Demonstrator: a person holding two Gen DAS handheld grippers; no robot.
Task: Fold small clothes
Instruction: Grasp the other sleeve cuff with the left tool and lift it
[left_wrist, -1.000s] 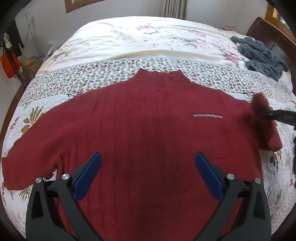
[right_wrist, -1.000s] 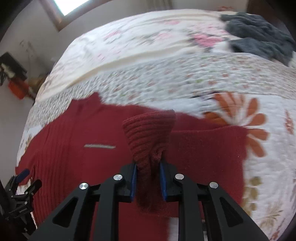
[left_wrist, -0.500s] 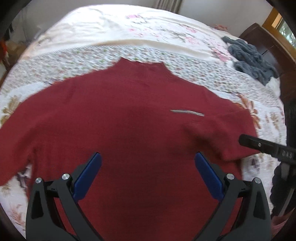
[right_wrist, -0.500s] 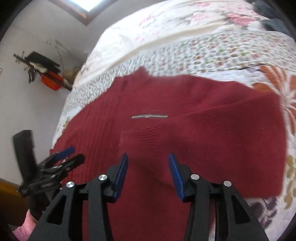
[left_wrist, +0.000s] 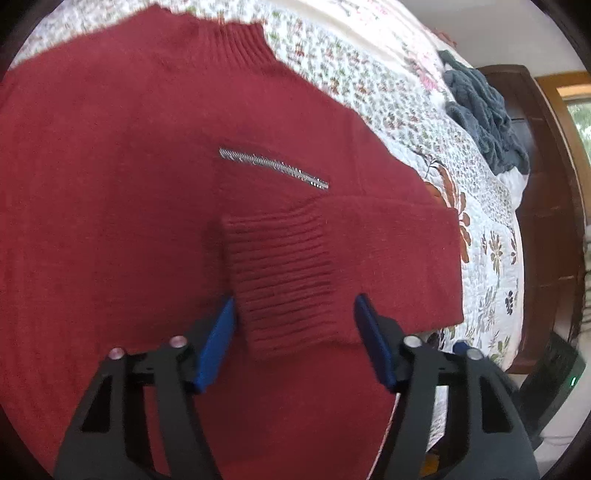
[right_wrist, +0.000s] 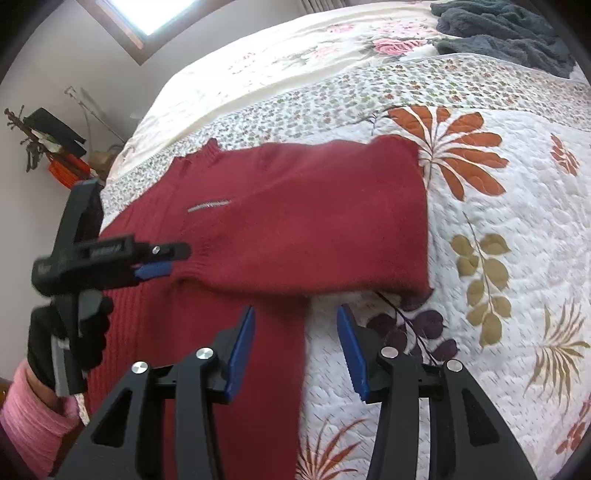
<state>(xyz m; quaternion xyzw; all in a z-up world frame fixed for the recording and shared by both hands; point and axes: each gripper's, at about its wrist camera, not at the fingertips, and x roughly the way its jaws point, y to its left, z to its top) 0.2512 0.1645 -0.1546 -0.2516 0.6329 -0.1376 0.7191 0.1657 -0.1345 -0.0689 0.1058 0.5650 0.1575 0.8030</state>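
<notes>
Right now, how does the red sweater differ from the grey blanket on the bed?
The red sweater lies spread flat near the hand-held grippers, one sleeve folded across its chest; the grey blanket sits bunched in a heap at the far side. The sweater is a ribbed knit with a silver strip; the blanket looks fluffy and plain. Both rest on the floral quilt.

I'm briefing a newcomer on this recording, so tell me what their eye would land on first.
The red sweater dominates, spread flat on the floral quilt, with one sleeve folded across its chest just below a silver trim strip. The left claw is open around the ribbed cuff, while the right claw hangs open at the sweater's side edge. A dark blue-grey garment lies bunched at the bed's far corner.
</notes>
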